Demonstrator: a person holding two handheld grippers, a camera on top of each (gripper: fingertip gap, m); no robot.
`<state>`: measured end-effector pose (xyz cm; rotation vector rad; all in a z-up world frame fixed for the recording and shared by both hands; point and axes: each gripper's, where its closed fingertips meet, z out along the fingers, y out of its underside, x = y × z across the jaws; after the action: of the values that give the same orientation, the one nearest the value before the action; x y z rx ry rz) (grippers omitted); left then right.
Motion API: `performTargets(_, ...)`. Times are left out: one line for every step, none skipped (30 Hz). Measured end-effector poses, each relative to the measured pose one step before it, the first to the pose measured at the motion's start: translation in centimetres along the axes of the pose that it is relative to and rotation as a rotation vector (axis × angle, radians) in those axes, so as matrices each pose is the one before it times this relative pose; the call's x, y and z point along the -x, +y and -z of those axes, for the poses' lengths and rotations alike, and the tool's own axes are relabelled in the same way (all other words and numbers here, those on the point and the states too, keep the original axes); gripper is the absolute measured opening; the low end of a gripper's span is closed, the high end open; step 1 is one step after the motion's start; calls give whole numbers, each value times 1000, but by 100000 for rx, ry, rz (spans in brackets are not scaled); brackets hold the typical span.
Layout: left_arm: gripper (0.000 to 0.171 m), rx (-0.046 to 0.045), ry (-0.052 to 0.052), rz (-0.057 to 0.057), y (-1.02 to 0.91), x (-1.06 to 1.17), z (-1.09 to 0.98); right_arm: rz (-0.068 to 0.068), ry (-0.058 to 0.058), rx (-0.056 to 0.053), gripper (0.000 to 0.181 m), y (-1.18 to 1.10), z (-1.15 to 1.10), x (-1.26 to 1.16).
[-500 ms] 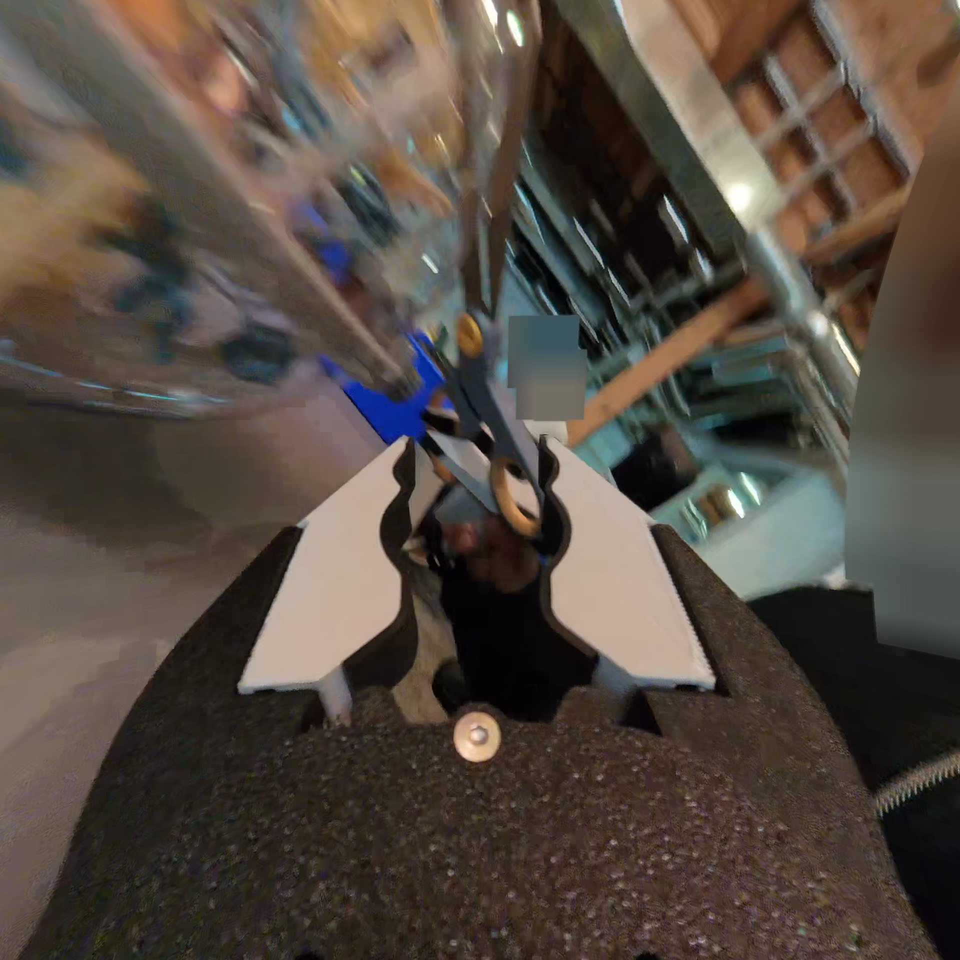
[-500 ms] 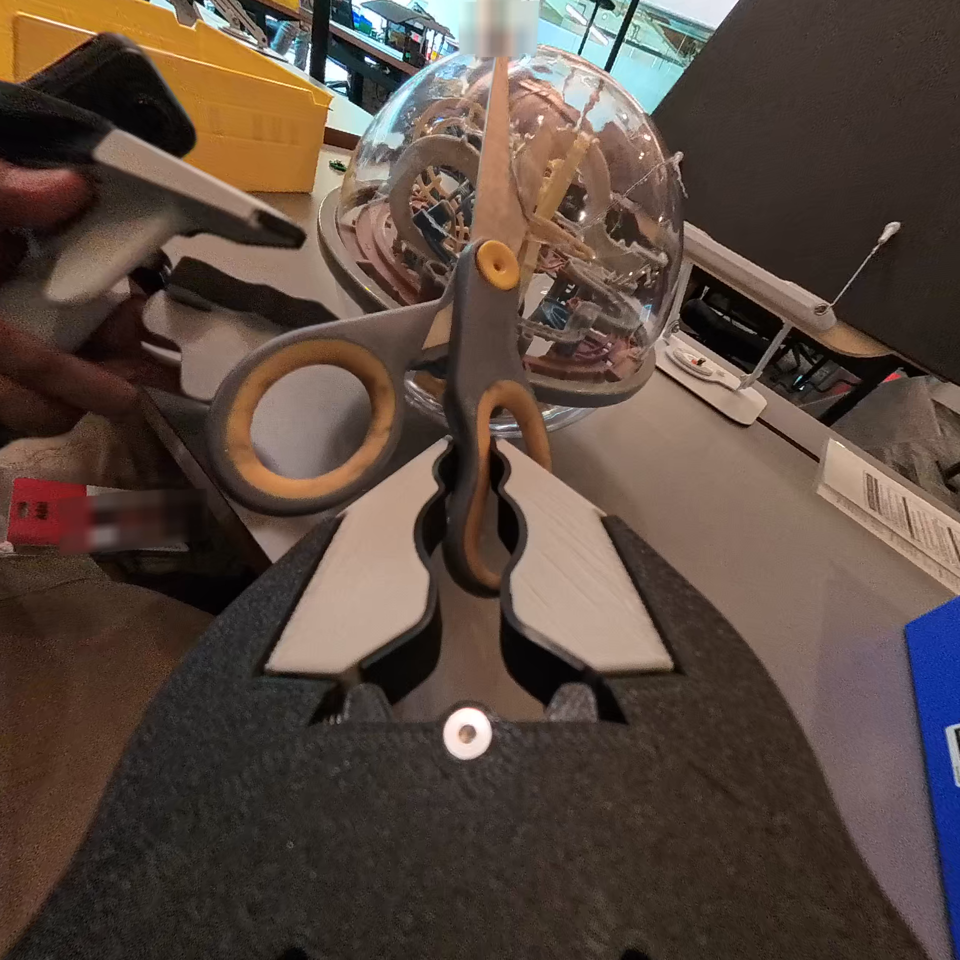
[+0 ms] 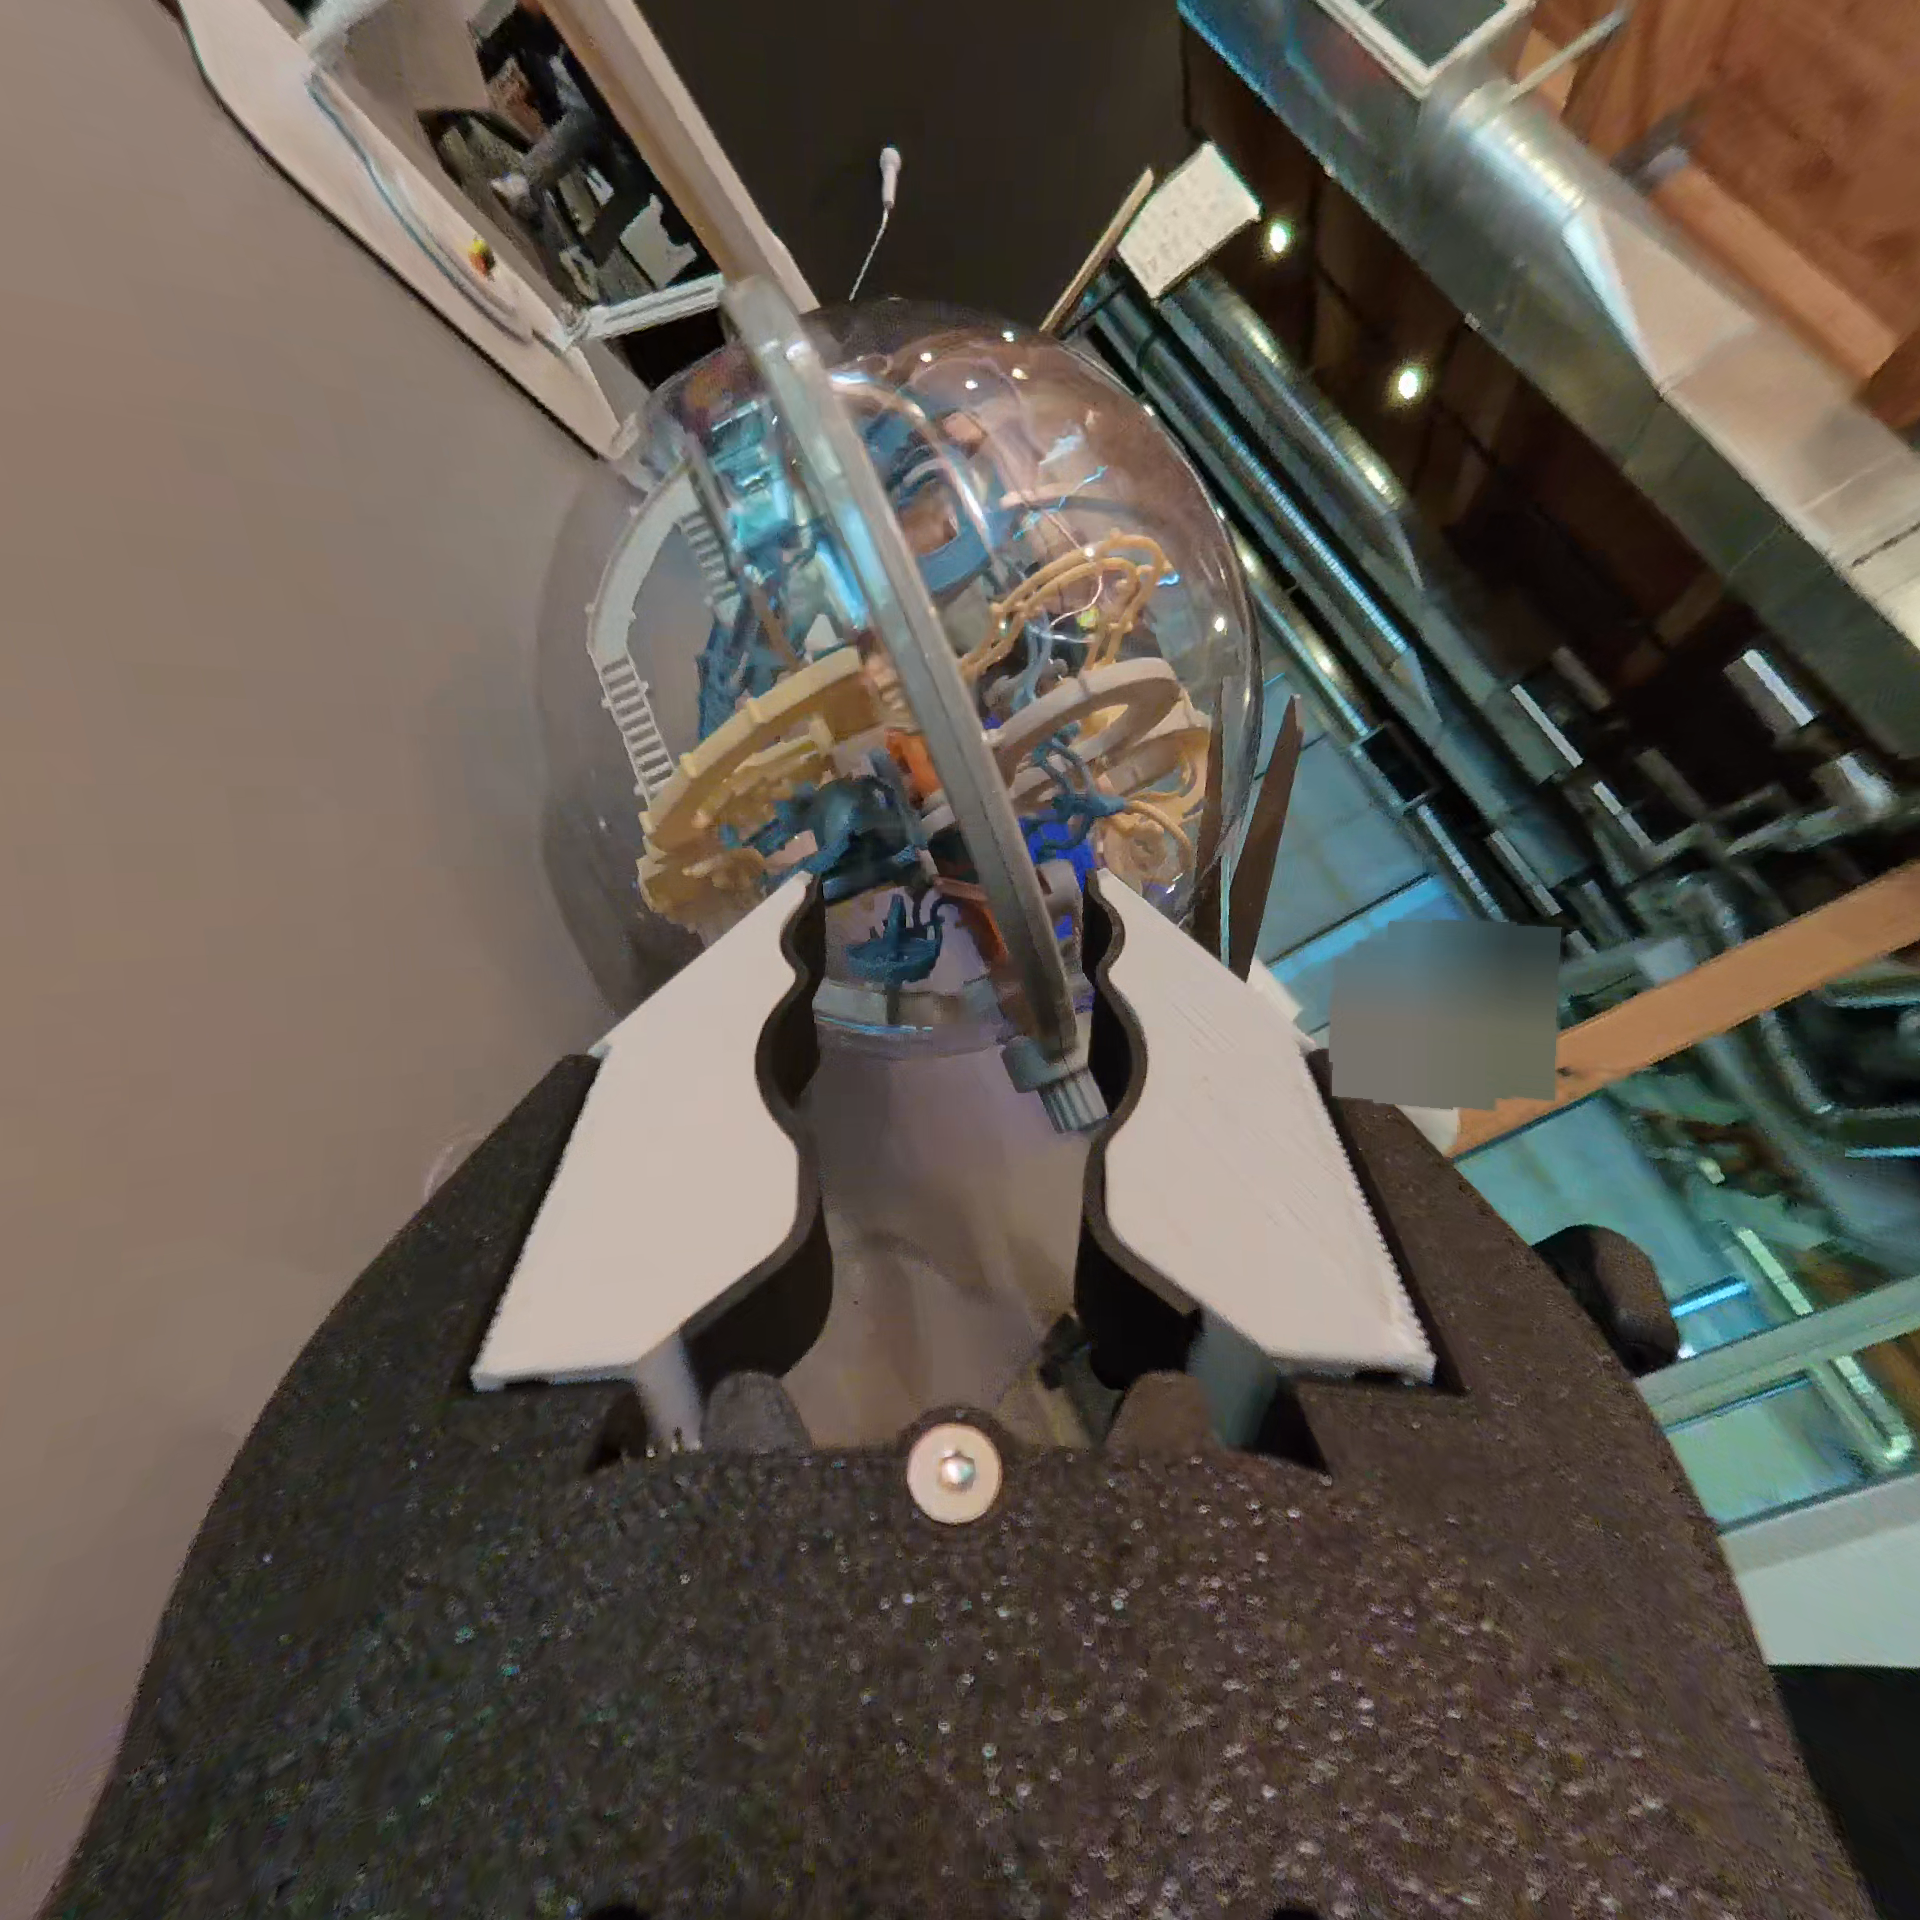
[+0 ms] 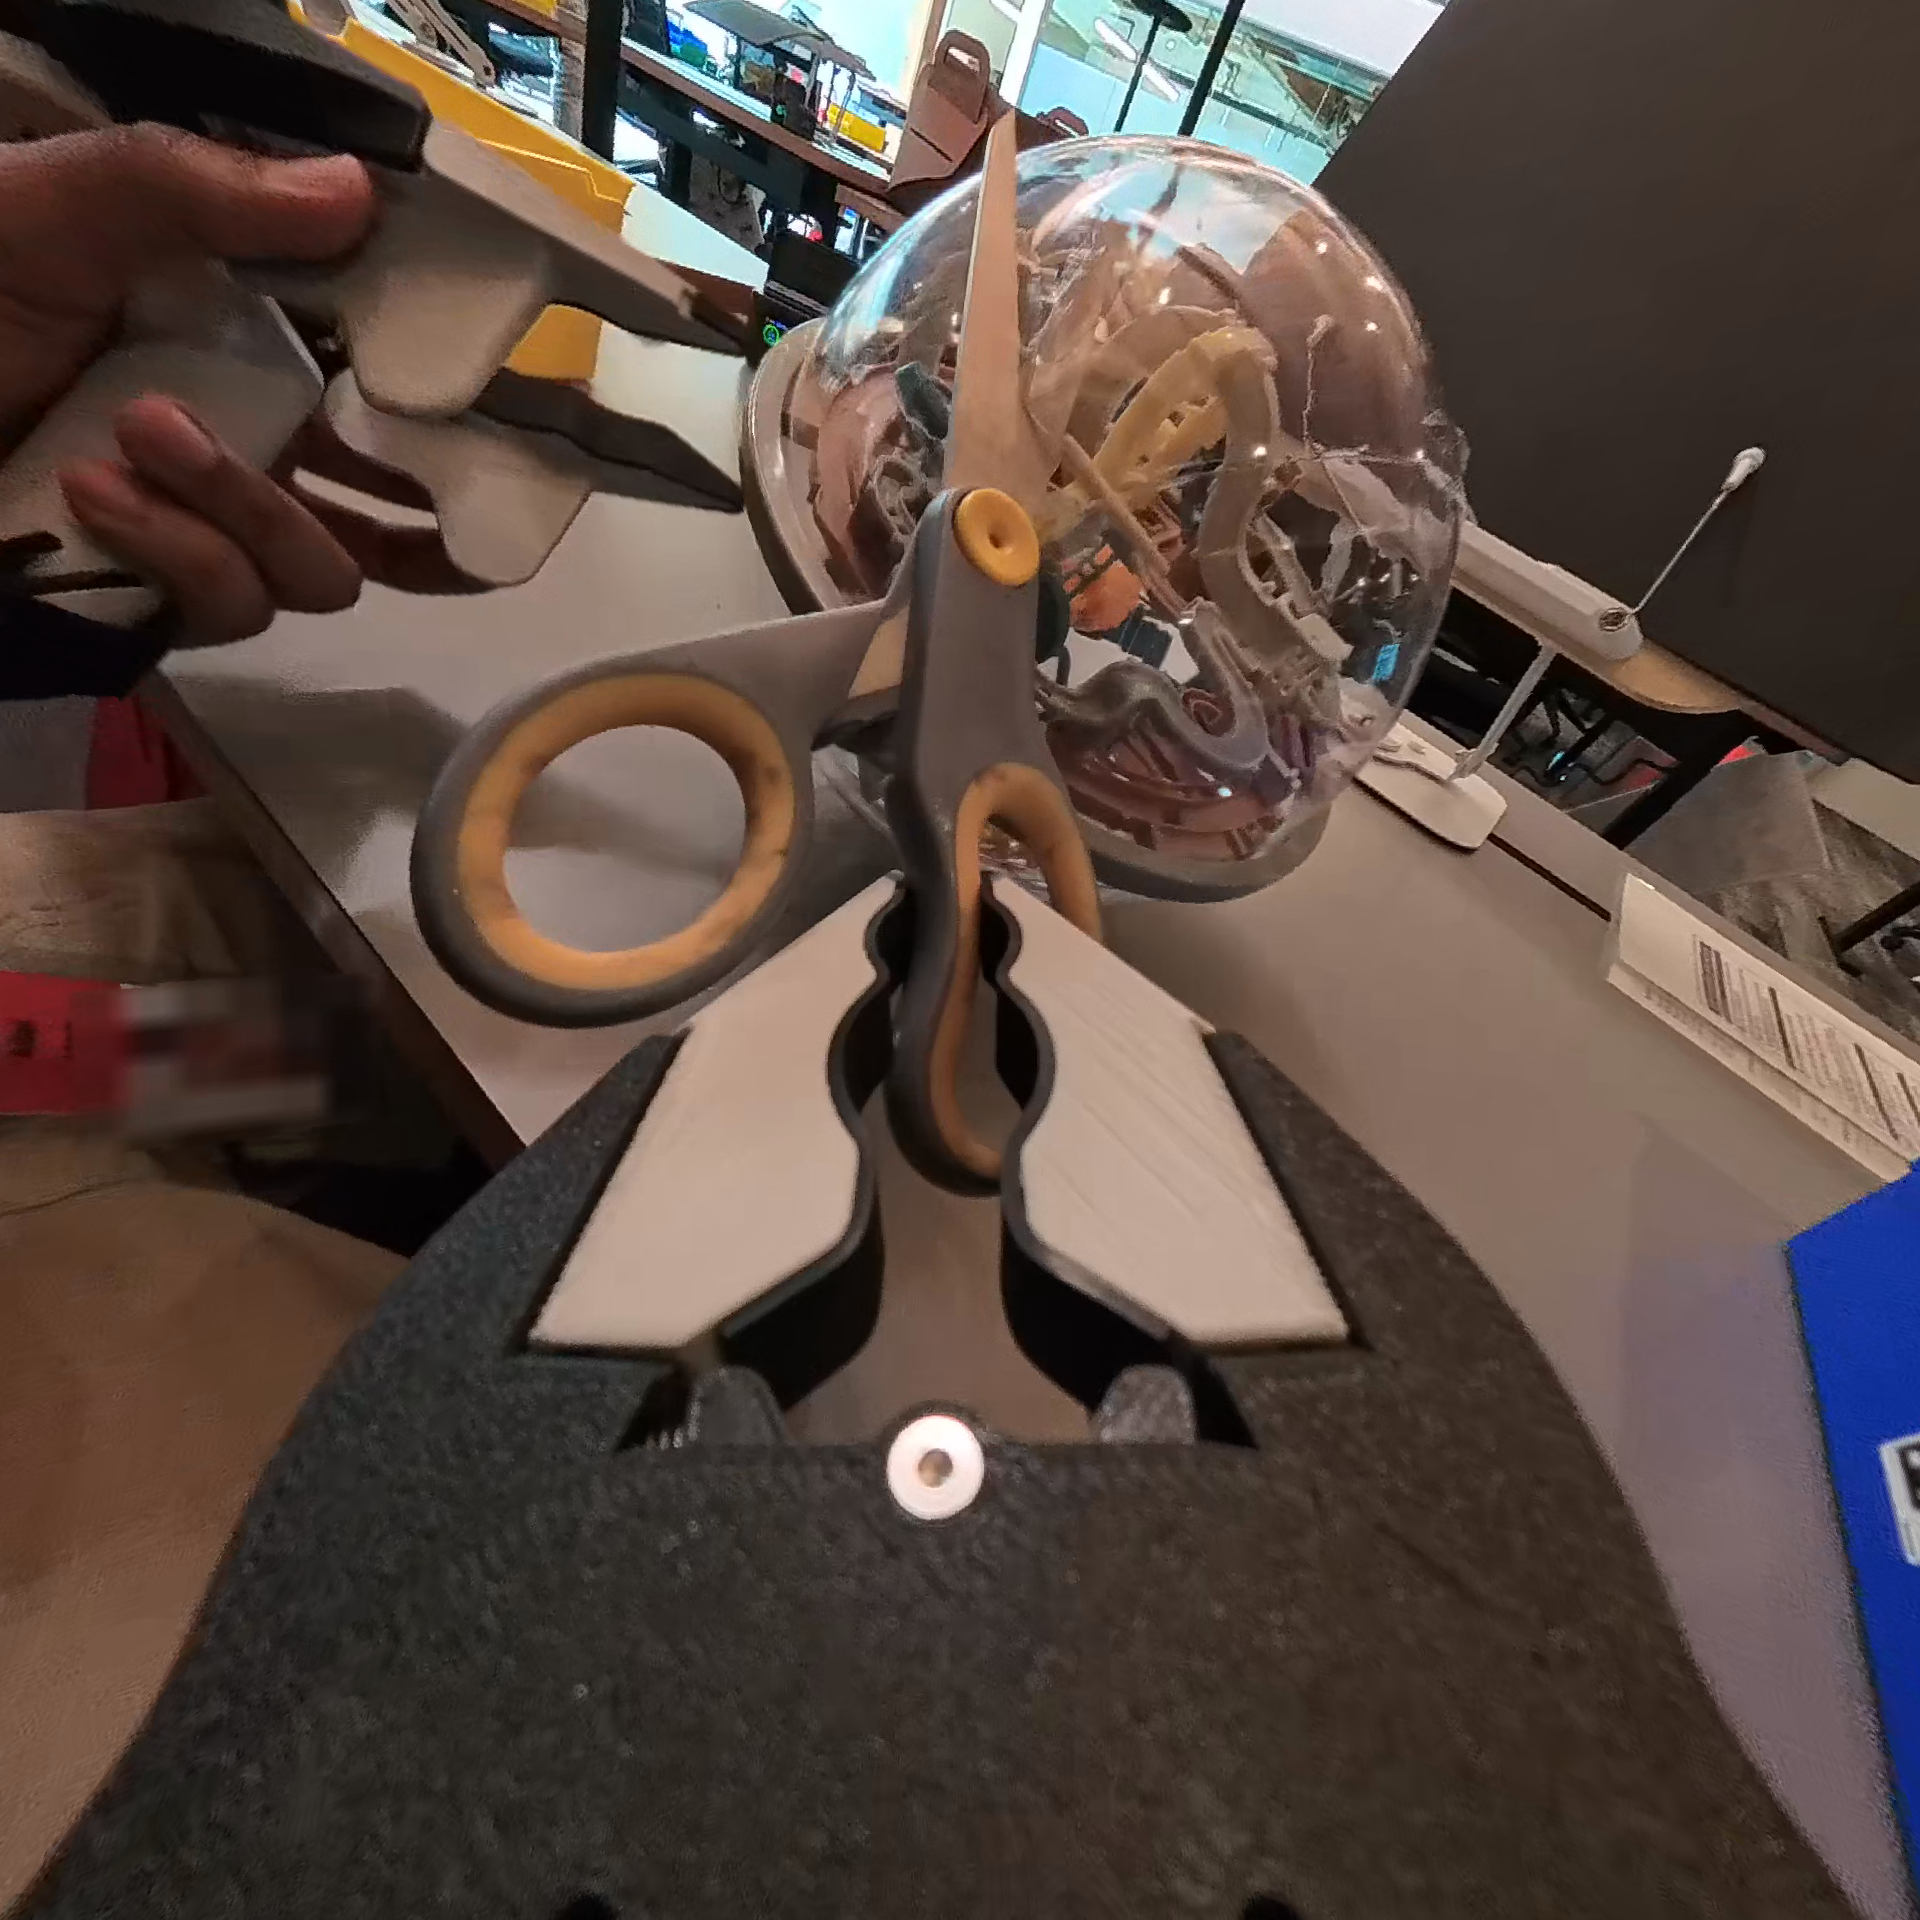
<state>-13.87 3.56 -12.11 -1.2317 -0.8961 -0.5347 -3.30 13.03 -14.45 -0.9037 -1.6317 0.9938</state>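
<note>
My right gripper is pinching one loop of a pair of grey-handled scissors with yellow-lined finger rings and a yellow pivot. The loop sits edge-on between my two white fingers, pressed from both sides. The scissors' long axis runs straight ahead and up from my fingertips, the steel blade pointing at the clear plastic globe with a maze of cream, blue and brown tracks inside, which stands on its grey ring base on the grey table. The other loop hangs free to the left, so the handles are splayed apart.

My left gripper has its fingers spread — nothing lies between them. In its own view the globe sits dead ahead, just past the fingertips, its seam band running down toward the right finger; whether that finger touches it I cannot tell. From the right wrist view the left gripper hovers left of the globe, held by a hand, and is near the free loop.

Off to the right on the table lie a white printed sheet and a blue card; a yellow bin stands behind.
</note>
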Motion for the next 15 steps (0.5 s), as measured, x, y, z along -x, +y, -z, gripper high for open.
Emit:
performTargets(47,424,-785,-3497,-126,-189,-136,7,86,-50,10,-22,-66,79)
performTargets(47,436,-857,-3408,-93,-178,-157,508,71,43,10,-17,-51,99)
performTargets(47,497,-1223,-3176,-77,-95,-188,917,121,164,10,-26,-38,98)
performTargets(47,562,-2410,-2870,-63,98,-164,833,315,196,10,-19,-34,68)
performTargets(47,449,-2190,-3081,-64,150,-179,480,303,242,10,-10,-60,45)
performTargets(47,427,-1475,-2533,-50,124,-153,96,-5,26,10,-23,-43,62)
performTargets(46,-42,-1234,-1322,-85,143,-94,-190,-405,-165,10,-22,-22,113)
performTargets(45,239,-1114,-932,-48,172,-72,-192,-430,-140,10,-5,-20,112)
performTargets(44,621,284,-911,-10,22,-41,9,177,-27,10,16,-17,26)
performTargets(40,1039,347,-78,53,37,-33,3,259,110,10,43,-13,-6)
performTargets(23,850,290,-193,70,53,17,-130,-78,190,10,49,-40,20)
performTargets(13,341,668,-143,56,-3,25,-4,-202,261,10,66,-35,65)
performTargets(12,166,570,513,75,35,13,302,413,114,10,70,-33,-18)
performTargets(12,30,1181,752,58,-25,26,275,354,202,10,69,-12,-21)
performTargets(12,169,1089,924,45,-6,48,62,68,122,10,57,-12,12)
